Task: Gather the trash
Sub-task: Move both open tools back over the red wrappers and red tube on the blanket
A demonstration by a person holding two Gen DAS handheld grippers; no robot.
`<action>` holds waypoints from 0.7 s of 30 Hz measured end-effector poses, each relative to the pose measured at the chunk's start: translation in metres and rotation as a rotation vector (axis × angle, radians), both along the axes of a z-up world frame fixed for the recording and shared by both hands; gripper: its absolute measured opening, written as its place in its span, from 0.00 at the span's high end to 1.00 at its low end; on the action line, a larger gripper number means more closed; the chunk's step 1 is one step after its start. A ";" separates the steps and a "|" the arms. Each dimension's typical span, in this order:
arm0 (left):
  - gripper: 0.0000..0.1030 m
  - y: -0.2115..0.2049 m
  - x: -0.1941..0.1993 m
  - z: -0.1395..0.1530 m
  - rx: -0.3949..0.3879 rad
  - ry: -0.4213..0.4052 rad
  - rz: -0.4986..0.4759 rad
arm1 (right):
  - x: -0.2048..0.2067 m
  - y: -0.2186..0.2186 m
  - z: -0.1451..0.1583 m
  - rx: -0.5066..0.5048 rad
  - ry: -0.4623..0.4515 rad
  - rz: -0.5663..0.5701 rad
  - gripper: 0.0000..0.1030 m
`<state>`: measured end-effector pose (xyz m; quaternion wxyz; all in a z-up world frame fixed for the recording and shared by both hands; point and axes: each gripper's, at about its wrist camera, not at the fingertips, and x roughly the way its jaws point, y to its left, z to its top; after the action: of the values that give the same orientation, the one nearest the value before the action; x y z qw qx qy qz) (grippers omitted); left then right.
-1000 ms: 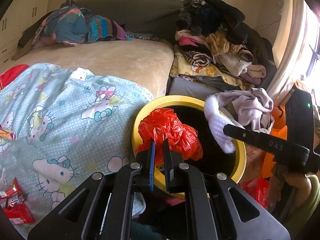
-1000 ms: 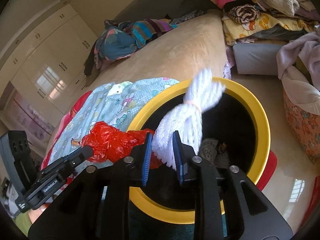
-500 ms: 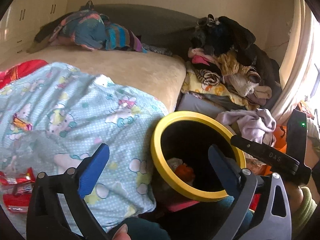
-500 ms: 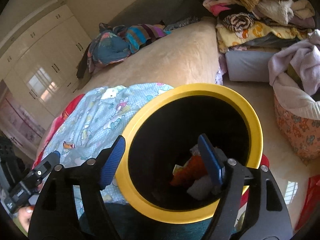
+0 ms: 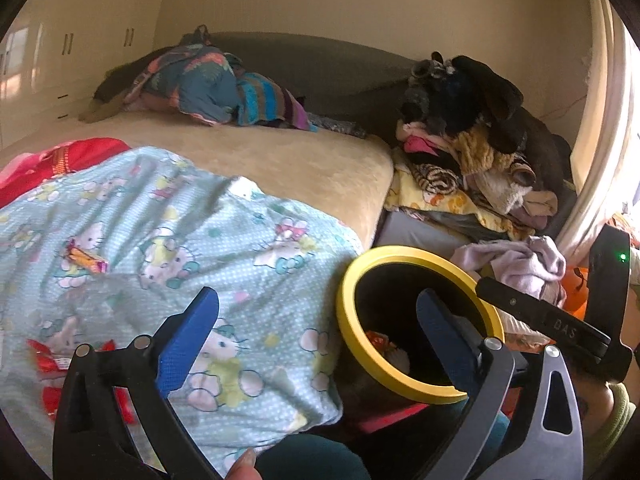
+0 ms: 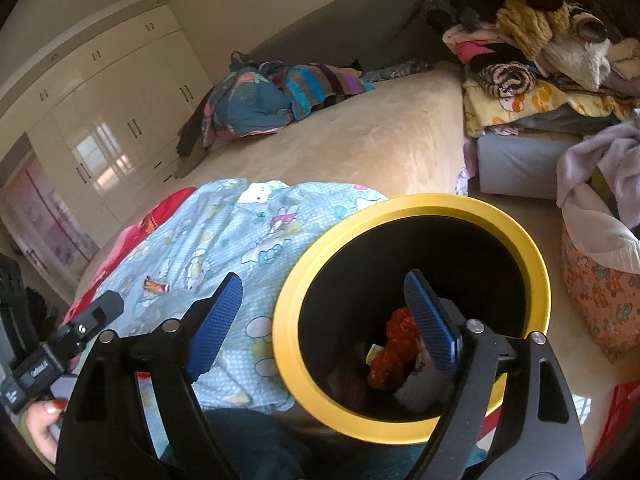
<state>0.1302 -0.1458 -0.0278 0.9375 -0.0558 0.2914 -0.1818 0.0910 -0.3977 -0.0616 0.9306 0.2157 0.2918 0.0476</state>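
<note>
Both tools released: left tool (image 5: 316, 312) wide, right tool (image 6: 324, 300) opening above bin rim (image 6: 400, 204)

Bed (image 5: 280, 160): you've got a tan cover over most of it, gray headboard (image 5: 320, 64) behind.
Blanket (image 5: 180, 240): light blue with cartoon cats, rumpled across the near end of your bed.
Red cloth (image 5: 60, 156): peeks out past the blanket's far left edge.
Heap by the headboard (image 5: 208, 84): blue and striped clothes, bunched up.
Clothes pile (image 5: 472, 152): stacked high to the right of your bed, dark stuff on top.
Wardrobes (image 6: 100, 120): glossy cream doors along your left wall.
Floral basket (image 6: 600, 292): on the floor at right, pale laundry spilling over it.
</note>
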 end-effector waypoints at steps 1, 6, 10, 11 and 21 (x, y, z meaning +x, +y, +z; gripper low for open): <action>0.06 0.003 -0.001 0.001 -0.004 -0.001 0.008 | 0.000 0.002 0.000 -0.002 -0.001 0.006 0.27; 0.06 0.021 -0.005 0.006 -0.013 -0.018 0.052 | 0.000 0.012 0.002 -0.009 -0.005 0.028 0.27; 0.06 0.033 -0.006 0.010 -0.020 -0.028 0.085 | -0.003 0.020 0.005 -0.009 -0.027 0.048 0.27; 0.06 0.037 -0.006 0.010 -0.025 -0.029 0.093 | -0.004 0.023 0.006 -0.009 -0.033 0.054 0.27; 0.06 0.073 -0.010 0.013 -0.041 -0.040 0.175 | -0.008 0.064 0.013 -0.045 -0.063 0.143 0.27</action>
<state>0.1203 -0.0729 -0.0146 0.9541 -0.0968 0.2627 -0.1062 0.0831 -0.3337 -0.0489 0.9382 0.1716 0.2780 0.1139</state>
